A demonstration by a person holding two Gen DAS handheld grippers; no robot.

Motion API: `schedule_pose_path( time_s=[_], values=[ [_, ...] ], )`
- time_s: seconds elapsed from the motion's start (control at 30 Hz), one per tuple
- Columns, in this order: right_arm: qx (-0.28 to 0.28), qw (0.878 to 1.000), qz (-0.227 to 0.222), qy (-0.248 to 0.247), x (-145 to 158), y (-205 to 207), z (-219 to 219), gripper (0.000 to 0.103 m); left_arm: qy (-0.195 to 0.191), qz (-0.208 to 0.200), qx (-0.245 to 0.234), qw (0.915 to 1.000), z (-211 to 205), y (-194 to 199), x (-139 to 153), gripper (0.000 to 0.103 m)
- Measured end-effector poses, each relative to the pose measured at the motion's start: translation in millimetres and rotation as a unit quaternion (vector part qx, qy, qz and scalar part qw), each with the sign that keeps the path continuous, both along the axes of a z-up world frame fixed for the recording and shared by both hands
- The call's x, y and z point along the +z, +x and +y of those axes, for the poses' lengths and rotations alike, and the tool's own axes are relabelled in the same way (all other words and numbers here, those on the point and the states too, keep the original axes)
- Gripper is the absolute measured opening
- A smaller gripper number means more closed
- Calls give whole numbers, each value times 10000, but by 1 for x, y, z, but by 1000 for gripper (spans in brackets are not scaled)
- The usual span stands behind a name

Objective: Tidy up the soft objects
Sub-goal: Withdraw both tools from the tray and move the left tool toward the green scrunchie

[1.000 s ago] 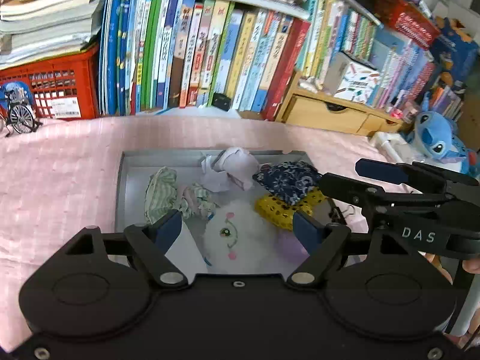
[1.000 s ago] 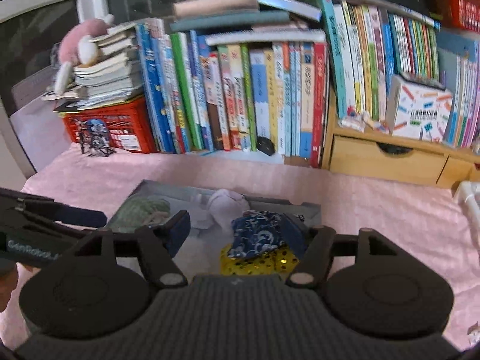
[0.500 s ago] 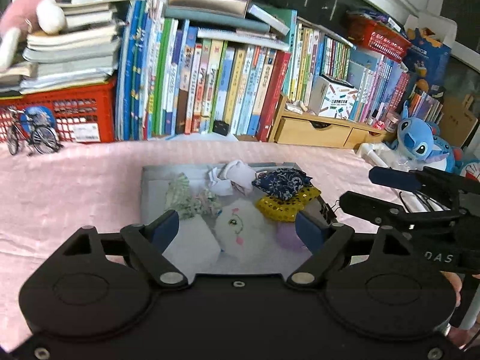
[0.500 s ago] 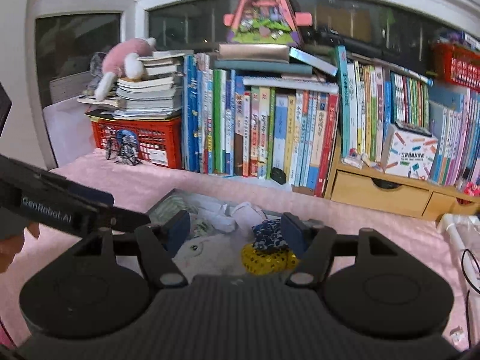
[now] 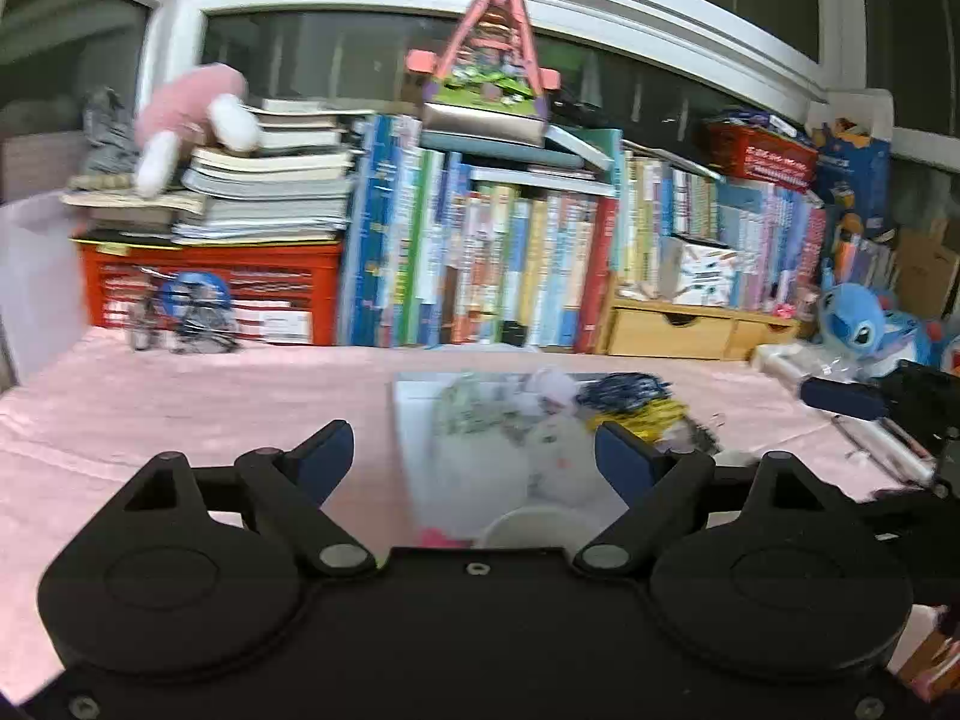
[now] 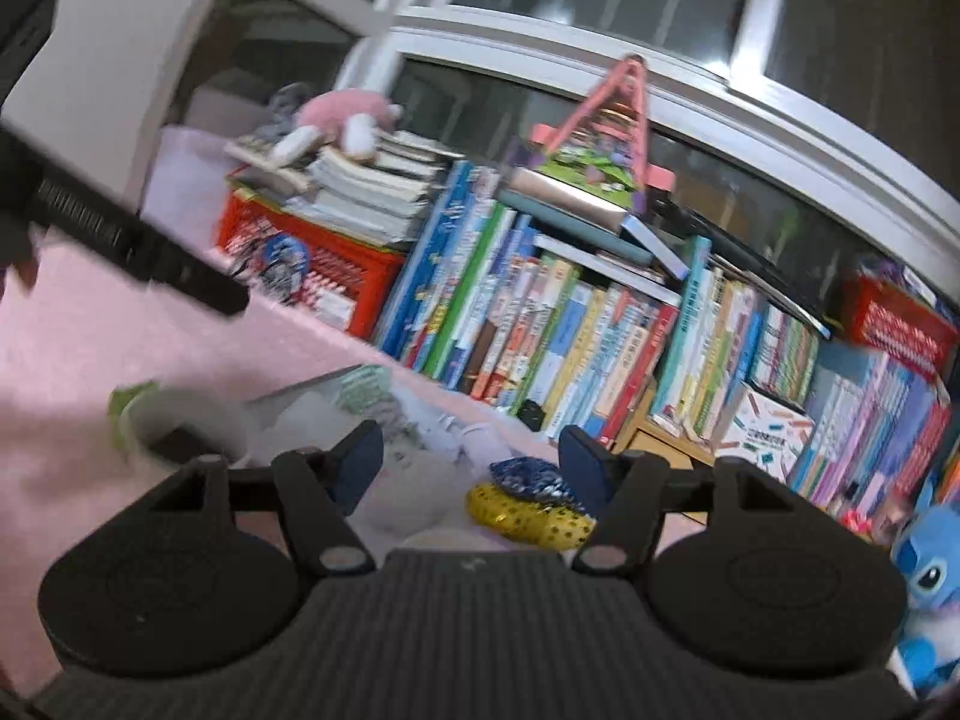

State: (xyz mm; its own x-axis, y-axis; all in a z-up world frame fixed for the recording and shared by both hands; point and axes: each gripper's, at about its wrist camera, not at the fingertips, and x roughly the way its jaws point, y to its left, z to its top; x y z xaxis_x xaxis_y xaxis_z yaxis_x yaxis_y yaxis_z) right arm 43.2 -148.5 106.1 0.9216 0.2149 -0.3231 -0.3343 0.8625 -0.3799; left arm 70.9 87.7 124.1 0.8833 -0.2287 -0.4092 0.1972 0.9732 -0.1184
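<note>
A grey tray (image 5: 414, 420) on the pink cloth holds several soft things: a white plush (image 5: 561, 450), a green striped cloth (image 5: 465, 408), a dark blue patterned pouch (image 5: 624, 387) and a yellow dotted pouch (image 5: 645, 414). My left gripper (image 5: 474, 456) is open and empty, above the tray's near edge. My right gripper (image 6: 471, 462) is open and empty, tilted, near the blue pouch (image 6: 531, 477) and yellow pouch (image 6: 528, 516). The right gripper's finger (image 5: 840, 399) shows at the right of the left wrist view. Both views are blurred.
A row of books (image 5: 510, 264) and a red crate (image 5: 210, 294) line the back. A blue plush (image 5: 864, 324) sits at the right, a pink plush (image 5: 186, 114) on stacked books. A white cup (image 6: 186, 420) stands left of the tray.
Both grippers have pulled up and back from the tray, and the views now tilt upward to the window. The right gripper has rolled sideways. Both stay open and empty.
</note>
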Motion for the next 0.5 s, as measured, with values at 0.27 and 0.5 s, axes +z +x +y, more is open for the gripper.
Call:
schedule_pose_path(
  time_s=[0.27,0.5],
  values=[
    [529,9922,-49,-1128,-39,-23,37,75,80,326,336,9989,33,-6,-26,64],
    [641,9763,-143,-2063,-63,-17,56,75,400,624,281,9969,41,3,-60,57]
  ],
)
